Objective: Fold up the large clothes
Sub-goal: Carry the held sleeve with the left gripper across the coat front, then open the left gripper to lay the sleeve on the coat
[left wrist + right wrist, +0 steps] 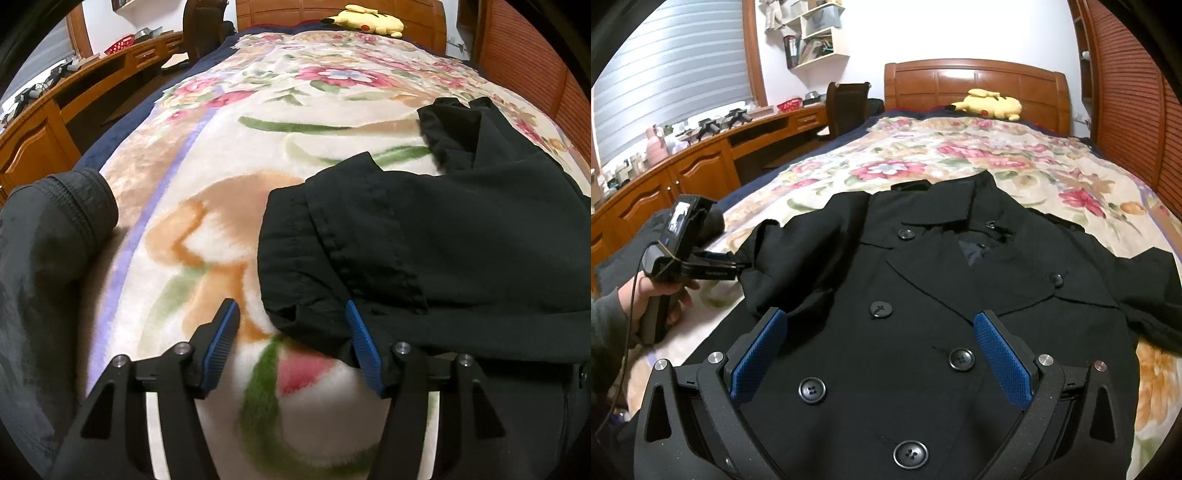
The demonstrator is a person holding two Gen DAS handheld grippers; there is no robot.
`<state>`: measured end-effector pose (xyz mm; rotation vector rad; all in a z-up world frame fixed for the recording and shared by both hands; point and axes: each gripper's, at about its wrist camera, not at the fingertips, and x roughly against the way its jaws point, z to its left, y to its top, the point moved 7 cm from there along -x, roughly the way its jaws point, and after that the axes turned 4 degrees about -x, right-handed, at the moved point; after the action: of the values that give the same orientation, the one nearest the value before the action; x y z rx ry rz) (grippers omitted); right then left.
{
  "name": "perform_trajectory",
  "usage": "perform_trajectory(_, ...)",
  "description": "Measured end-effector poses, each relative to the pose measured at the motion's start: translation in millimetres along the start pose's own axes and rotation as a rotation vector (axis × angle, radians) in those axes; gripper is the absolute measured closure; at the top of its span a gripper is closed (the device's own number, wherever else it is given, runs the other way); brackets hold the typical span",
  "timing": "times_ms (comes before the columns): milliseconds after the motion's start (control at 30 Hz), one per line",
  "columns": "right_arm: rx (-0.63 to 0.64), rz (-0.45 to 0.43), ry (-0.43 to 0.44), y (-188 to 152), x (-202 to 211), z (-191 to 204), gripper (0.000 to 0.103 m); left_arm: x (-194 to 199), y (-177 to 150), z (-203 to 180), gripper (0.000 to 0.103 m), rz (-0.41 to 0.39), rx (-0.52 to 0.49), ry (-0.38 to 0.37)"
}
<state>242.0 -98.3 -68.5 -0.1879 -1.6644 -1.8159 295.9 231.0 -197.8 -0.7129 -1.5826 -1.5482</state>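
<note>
A black double-breasted coat (923, 295) lies front up on the floral blanket (923, 155), collar toward the headboard, buttons showing. Its left sleeve is folded in, and the cuff (306, 266) lies just ahead of my left gripper (291, 314). The left gripper is open, low over the blanket, with the sleeve end between and just beyond its blue pads (221, 343). It also shows in the right wrist view (713, 266), at the sleeve. My right gripper (879, 325) is open and hovers above the coat's chest.
A yellow plush toy (990, 105) lies by the wooden headboard (975, 85). A dark grey garment (44, 258) lies at the blanket's left edge. A wooden desk (701, 162) and chair (846, 107) stand left of the bed; louvered doors (1137, 110) stand on the right.
</note>
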Motion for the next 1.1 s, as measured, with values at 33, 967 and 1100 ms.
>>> perform_trajectory(33,0.001,0.0,0.002,0,0,0,0.0,0,0,0,0.043,-0.001,0.0,0.0)
perform_trajectory(967,0.028,-0.001,-0.047,-1,28,-43,0.025,152,37,-160,0.101,-0.378,-0.208,-0.235)
perform_trajectory(1100,0.014,-0.007,-0.072,-1,35,-57,0.029,163,29,-189,0.1,-0.384,-0.237,-0.261)
